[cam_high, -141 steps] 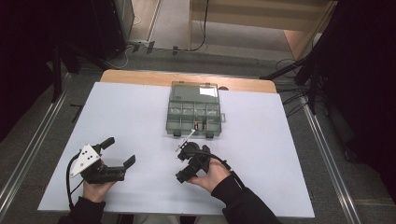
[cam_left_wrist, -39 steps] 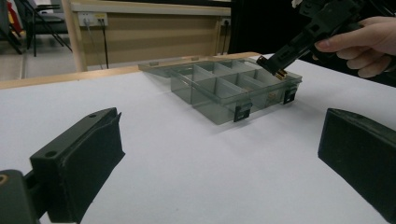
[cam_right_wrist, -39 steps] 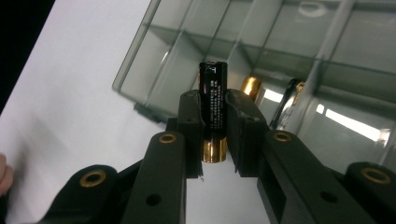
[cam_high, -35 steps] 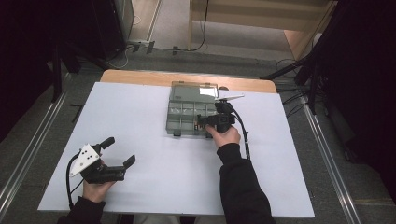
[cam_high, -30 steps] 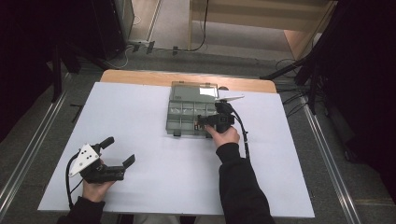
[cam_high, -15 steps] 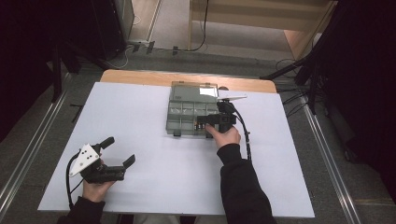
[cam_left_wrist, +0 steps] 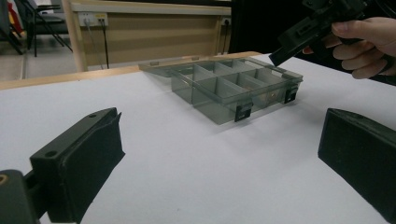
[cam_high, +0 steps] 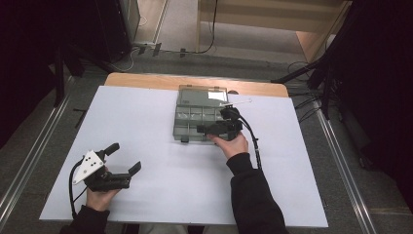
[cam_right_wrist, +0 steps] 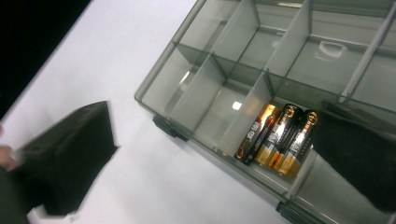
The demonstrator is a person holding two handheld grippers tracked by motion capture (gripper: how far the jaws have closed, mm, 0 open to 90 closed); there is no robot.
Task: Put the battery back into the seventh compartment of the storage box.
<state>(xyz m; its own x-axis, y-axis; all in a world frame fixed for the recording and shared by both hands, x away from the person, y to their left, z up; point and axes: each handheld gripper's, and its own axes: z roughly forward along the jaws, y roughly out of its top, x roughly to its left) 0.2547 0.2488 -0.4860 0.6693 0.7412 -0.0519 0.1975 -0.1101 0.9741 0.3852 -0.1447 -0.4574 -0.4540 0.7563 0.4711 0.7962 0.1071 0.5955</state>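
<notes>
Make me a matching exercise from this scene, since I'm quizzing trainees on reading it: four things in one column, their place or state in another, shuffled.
Things:
1. batteries
2. organizer box
3. left gripper
4. right gripper

Places or states:
A. open, low over bare table near the person's edge
B. lying side by side in one compartment
C. open, held above the box's near row
D. grey, see-through, lid folded back, at the far middle of the table

Pairs: 1-B, 2-D, 3-A, 4-C
</notes>
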